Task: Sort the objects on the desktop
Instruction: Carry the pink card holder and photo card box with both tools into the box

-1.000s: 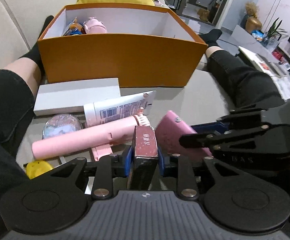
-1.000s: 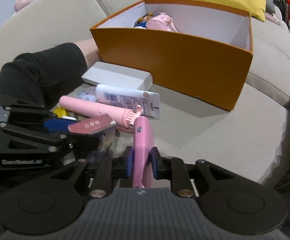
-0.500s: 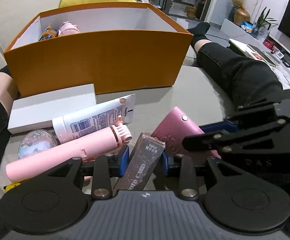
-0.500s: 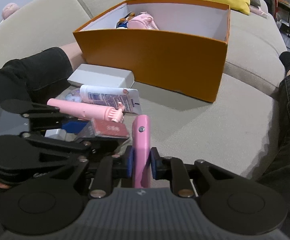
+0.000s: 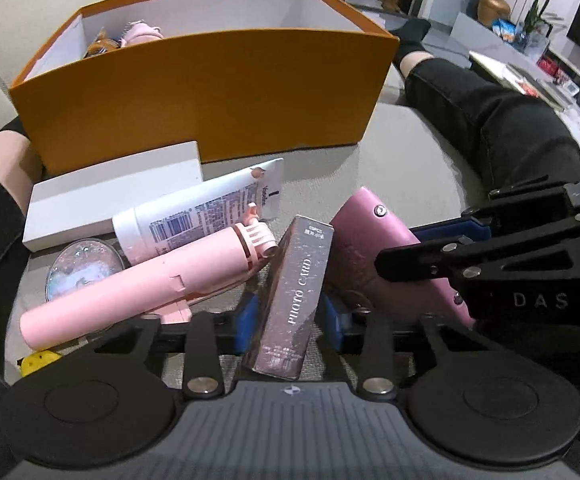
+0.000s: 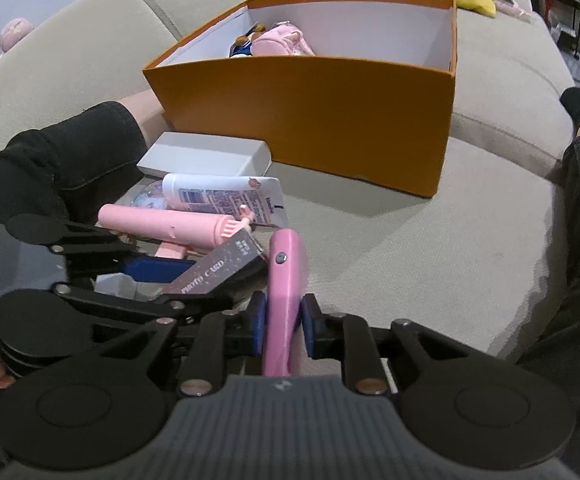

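My left gripper (image 5: pixel 290 316) is shut on a glittery mauve "PHOTO CARD" box (image 5: pixel 297 280), which leans left between the blue pads. My right gripper (image 6: pixel 284 320) grips a pink snap case (image 6: pixel 286 280) edge-up. Its jaws are easing open a little, but the pads still press on the case. The two grippers sit side by side low over the sofa seat, so the right one (image 5: pixel 417 246) shows in the left wrist view and the left one (image 6: pixel 194 284) in the right wrist view. Behind them stands an open orange box (image 5: pixel 210 92) with a pink toy (image 6: pixel 282 44) inside.
On the beige sofa seat (image 6: pixel 409 240), in front of the orange box, lie a flat white box (image 5: pixel 110 196), a white tube (image 5: pixel 202 212), a pink stick-shaped gadget (image 5: pixel 138 284), a glittery disc (image 5: pixel 82 268) and a small yellow thing (image 5: pixel 40 360). A person's black-clad legs (image 5: pixel 489 128) flank the pile.
The photo card box has twisted in my left jaws from narrow edge to broad face and now leans. The left gripper has sunk slightly toward the pile. The right gripper still holds the pink case.
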A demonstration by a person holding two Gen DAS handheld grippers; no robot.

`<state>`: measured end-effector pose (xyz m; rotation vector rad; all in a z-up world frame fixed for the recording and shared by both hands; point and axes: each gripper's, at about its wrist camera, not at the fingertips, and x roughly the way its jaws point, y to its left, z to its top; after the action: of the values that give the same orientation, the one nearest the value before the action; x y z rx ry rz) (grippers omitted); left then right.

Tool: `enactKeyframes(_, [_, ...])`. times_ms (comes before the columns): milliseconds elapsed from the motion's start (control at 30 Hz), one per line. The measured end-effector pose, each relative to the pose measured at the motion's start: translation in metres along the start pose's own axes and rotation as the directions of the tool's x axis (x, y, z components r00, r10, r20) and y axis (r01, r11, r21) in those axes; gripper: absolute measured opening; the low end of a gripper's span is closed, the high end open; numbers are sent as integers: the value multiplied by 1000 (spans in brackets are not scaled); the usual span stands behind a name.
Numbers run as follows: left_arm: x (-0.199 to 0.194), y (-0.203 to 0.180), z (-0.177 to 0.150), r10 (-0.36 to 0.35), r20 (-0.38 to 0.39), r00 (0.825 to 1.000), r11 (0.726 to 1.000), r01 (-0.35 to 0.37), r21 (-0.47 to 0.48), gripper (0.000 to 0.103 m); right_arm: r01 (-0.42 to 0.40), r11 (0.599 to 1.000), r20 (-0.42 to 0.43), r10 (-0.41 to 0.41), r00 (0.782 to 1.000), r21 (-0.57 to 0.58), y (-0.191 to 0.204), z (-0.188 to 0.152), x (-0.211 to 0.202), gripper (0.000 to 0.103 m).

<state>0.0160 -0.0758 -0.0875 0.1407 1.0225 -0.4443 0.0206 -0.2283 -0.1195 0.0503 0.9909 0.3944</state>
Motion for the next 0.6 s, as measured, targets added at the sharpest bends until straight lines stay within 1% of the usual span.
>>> enactKeyframes(133, [0,3,-1,-4,-6,1000,1000,4,-21,34,-14,1000,-40,14,999,-11,2,-2,6,25])
enactKeyframes(233, [-1,6,-1,-12,-1,1000,999,12,-45,32,-13,1000,-29,13,999,-3,2,-3,6,22])
enactKeyframes(300, [-5,6,0,-22,1,1000,998,22,-56,28,-13,1000,-28,13,1000,-1,1,-3,4,21])
enactKeyframes(367, [-10,7,1,-50,7,999,996,50,-76,25,-4,1000,-18,3,1000,-10,2,-1,-1,20])
enactKeyframes(433, [-17,8,2,-74,18,997,993,75,-92,25,-5,1000,-3,5,1000,-20,3,2,-8,20])
enactKeyframes(600, [-40,14,12,-103,71,992,984,112,-137,25,-5,998,59,9,998,-56,9,19,-34,20])
